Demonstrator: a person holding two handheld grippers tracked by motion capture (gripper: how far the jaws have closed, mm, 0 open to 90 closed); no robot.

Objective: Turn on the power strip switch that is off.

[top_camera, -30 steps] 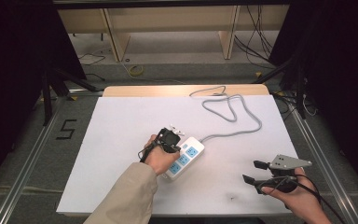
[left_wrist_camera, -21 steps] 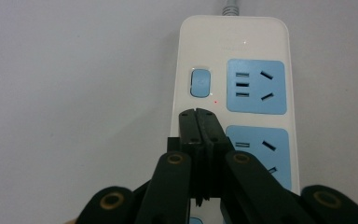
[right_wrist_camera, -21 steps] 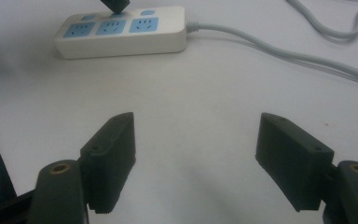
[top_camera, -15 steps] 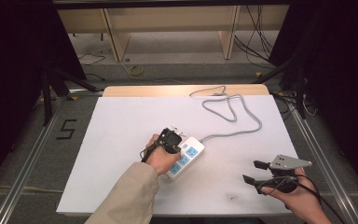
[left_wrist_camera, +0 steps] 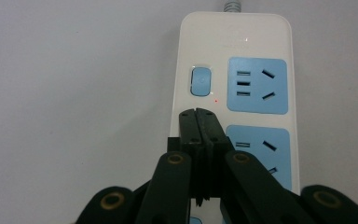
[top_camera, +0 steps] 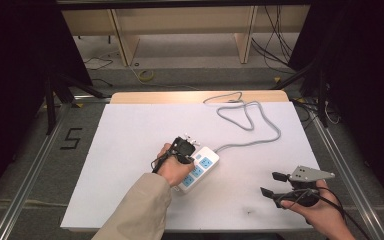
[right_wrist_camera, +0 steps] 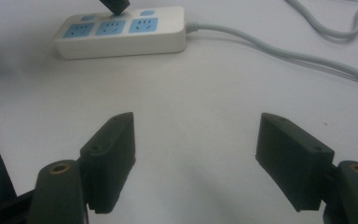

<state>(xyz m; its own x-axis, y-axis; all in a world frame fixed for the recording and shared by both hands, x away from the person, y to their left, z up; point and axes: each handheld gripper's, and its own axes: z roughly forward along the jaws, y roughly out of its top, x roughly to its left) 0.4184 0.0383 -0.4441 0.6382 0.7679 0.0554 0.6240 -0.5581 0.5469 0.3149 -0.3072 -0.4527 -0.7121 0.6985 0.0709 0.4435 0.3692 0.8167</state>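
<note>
Jaws of my left gripper (left_wrist_camera: 199, 114) are pressed together, empty; the power strip's switch (left_wrist_camera: 201, 82) lies just beyond, right gripper (right_wrist_camera: 196, 149) wide open.

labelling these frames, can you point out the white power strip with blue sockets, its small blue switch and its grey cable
white power strip with blue sockets (left_wrist_camera: 200, 51): left gripper view, bare white top face.
small blue switch (left_wrist_camera: 201, 81): left gripper view, button centre.
grey cable (top_camera: 260, 117): high view, its looped stretch on the table.
</note>
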